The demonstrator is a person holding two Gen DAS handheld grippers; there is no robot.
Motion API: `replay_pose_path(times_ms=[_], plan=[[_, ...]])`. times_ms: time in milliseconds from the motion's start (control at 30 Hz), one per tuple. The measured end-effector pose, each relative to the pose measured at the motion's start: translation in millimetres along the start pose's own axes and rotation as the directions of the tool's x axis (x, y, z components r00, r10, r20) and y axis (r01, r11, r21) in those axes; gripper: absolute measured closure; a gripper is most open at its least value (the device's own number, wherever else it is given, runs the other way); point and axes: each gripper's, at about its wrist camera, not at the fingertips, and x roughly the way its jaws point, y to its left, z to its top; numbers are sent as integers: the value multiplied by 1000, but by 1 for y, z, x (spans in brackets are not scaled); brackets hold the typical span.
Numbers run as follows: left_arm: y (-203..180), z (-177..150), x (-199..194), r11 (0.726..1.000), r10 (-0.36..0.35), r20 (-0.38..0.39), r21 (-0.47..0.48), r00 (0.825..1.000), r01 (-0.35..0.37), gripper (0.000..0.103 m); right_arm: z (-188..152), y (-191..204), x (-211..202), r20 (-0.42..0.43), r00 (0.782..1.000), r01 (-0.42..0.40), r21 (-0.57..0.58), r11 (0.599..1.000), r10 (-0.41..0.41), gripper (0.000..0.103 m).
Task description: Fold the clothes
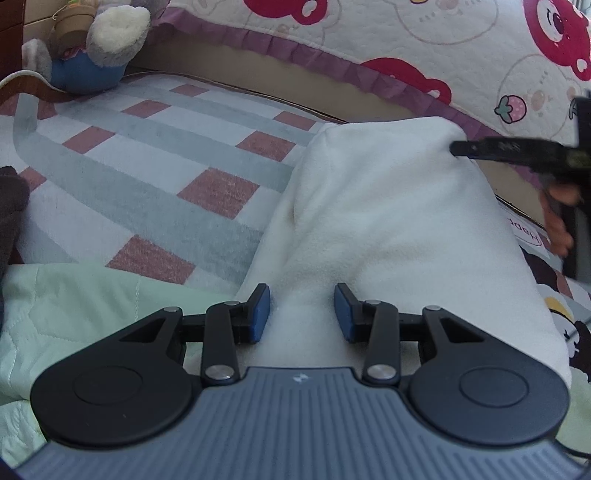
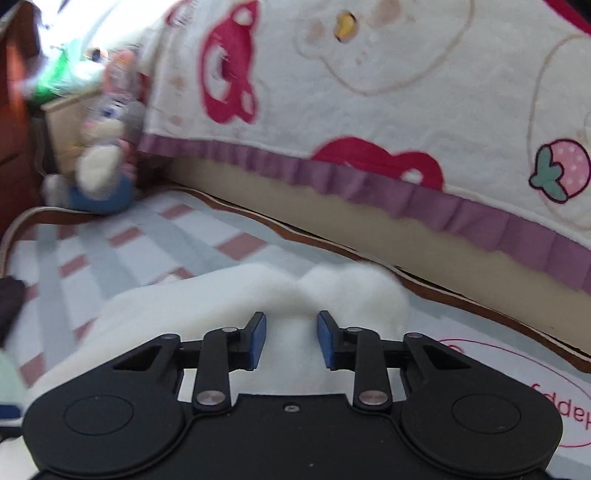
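A white fleece garment (image 1: 388, 221) lies folded in a thick pad on the checked bed sheet (image 1: 147, 155). My left gripper (image 1: 301, 314) is open at the garment's near edge, with a ridge of white cloth between its blue pads. In the right wrist view, which is blurred, the right gripper (image 2: 291, 339) is open too, and the garment (image 2: 221, 295) bulges up between its fingers at the far corner. Seen from the left wrist, the right gripper (image 1: 460, 147) touches the garment's far right corner, and a person's hand (image 1: 557, 218) holds it.
A quilt with red bears and a purple frill (image 1: 406, 29) hangs along the back, over a beige bed edge. A plush toy (image 1: 99, 48) sits at the far left corner. Pale green quilted cloth (image 1: 74, 314) lies near left, and a dark cloth (image 1: 11, 206) at the left edge.
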Motion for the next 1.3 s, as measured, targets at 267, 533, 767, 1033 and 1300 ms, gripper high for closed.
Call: replay_pose_path(times_ms=[267, 533, 767, 1033, 1300], plan=[[-1, 1, 0, 1000, 2, 4, 3, 1000, -2, 65, -12, -20, 45, -117, 991, 68, 63, 996, -60, 63], [2, 2, 0, 1000, 7, 2, -11, 1000, -7, 63, -16, -24, 12, -68, 995, 88, 179, 980, -77, 57], [10, 10, -10, 997, 64, 32, -45, 997, -62, 48, -19, 43, -37, -28, 995, -97, -37, 995, 96, 46], [-2, 19, -30, 997, -61, 83, -38, 995, 65, 50, -73, 100, -67, -167, 946, -294, -83, 952, 277, 44], [-27, 29, -10, 996, -79, 43, 43, 996, 77, 49, -103, 111, -127, -169, 892, -433, -62, 899, 418, 46]])
